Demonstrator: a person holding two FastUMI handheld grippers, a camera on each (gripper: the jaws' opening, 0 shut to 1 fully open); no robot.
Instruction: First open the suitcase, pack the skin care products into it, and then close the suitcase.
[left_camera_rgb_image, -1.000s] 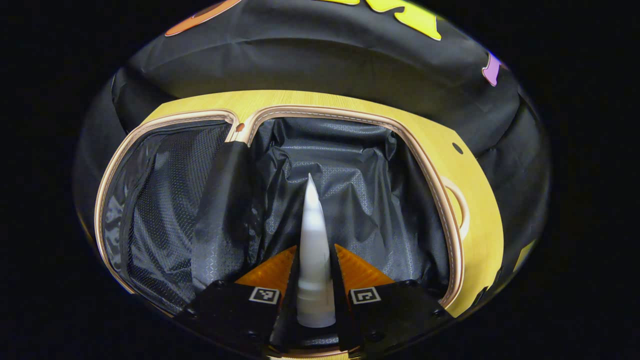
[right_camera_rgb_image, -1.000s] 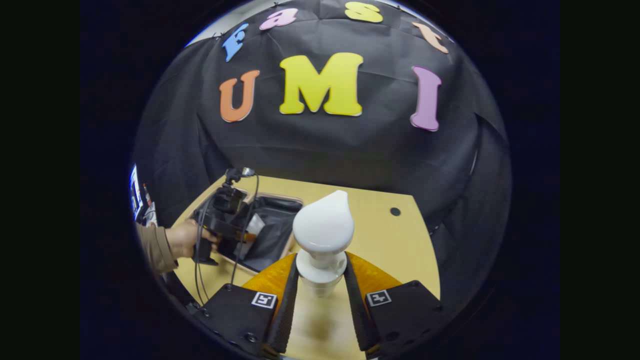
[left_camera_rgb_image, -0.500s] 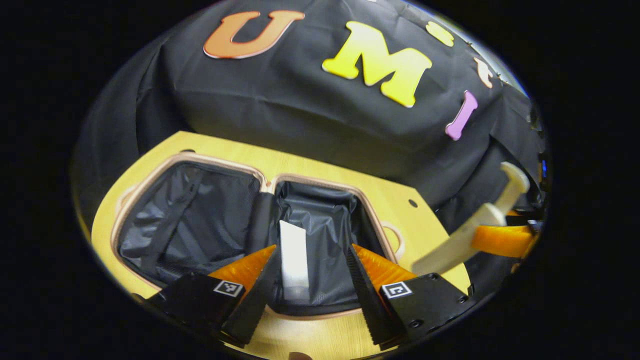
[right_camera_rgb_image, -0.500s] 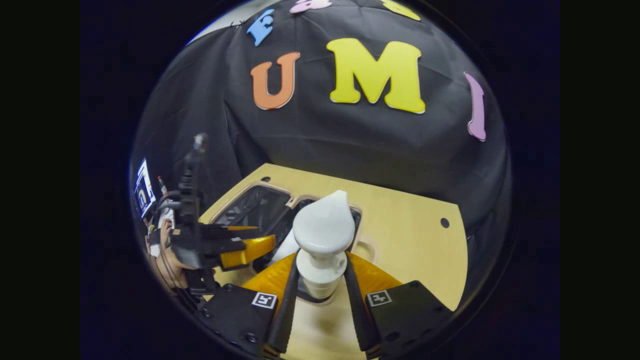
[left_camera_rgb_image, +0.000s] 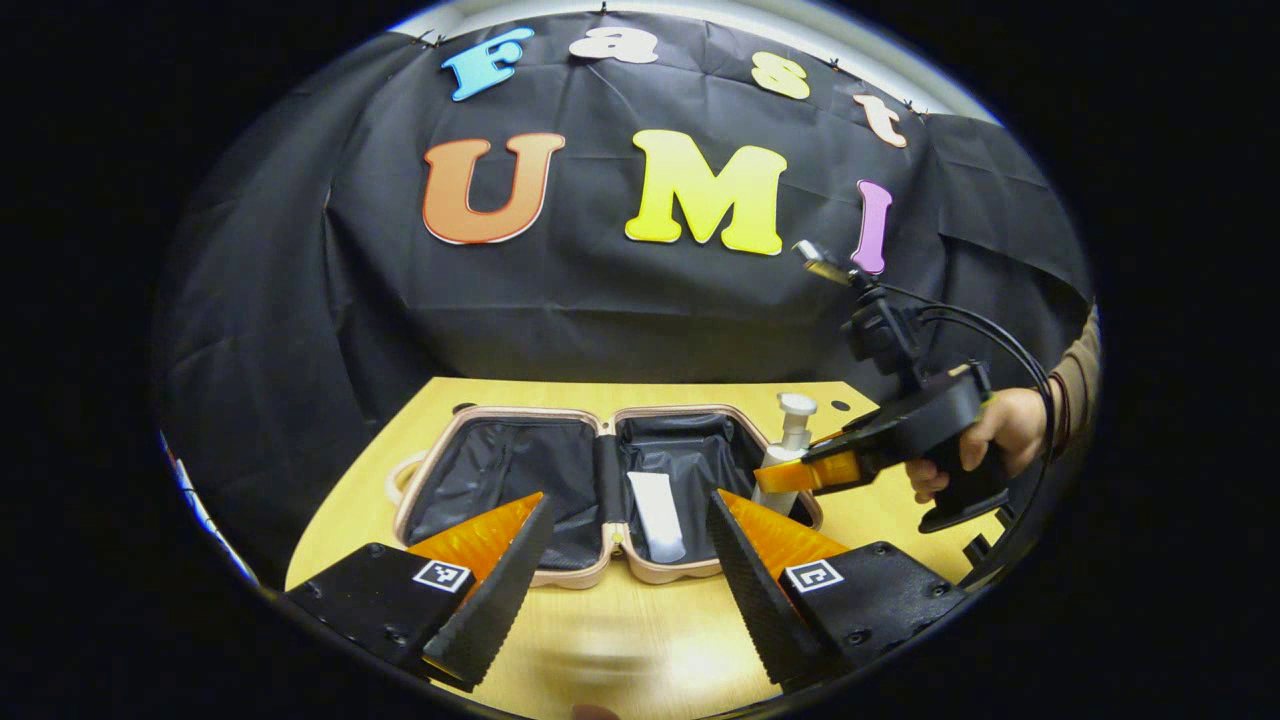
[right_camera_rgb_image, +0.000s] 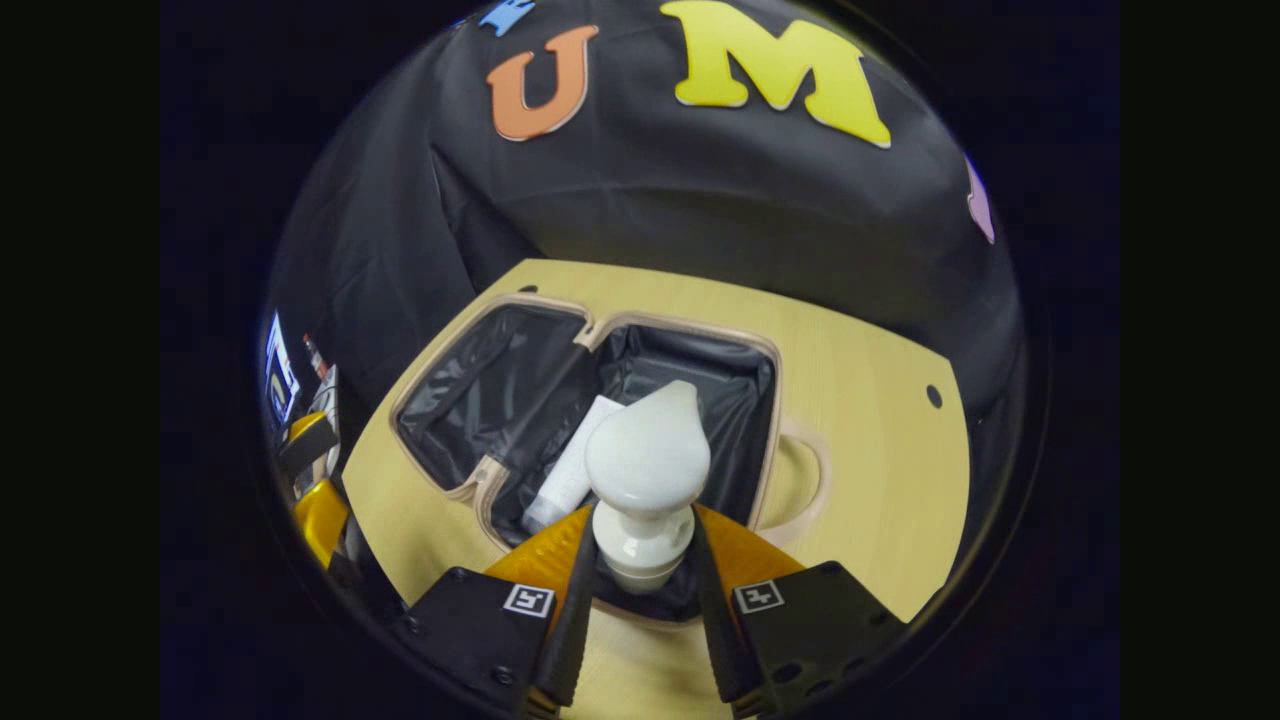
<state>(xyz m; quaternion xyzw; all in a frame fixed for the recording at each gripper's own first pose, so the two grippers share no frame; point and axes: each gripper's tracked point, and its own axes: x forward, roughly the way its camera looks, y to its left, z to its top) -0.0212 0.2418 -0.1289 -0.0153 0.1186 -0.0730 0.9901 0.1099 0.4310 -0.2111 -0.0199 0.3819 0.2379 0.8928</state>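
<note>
A black cloth wall (left_camera_rgb_image: 620, 300) hangs creased and folded across the upper and middle part of the left gripper view, and it curves around the top of the right gripper view too. Below it stands a light wooden table (left_camera_rgb_image: 620, 640) with a small round hole (right_camera_rgb_image: 933, 396) near its far right corner. A pale strip of ceiling (left_camera_rgb_image: 880, 60) shows at the upper right of the left gripper view.

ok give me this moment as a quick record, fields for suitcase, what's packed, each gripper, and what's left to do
suitcase: suitcase lies open flat on the wooden table, both halves lined in black
packed: white tube lies in the suitcase half nearer the handle
left gripper: left gripper open, holding nothing, above the table's near edge
right gripper: right gripper shut on the white pump bottle, held over the same half as the tube
hand: hand grips the right gripper's handle
left to do: put the bottle in, close the suitcase
</note>
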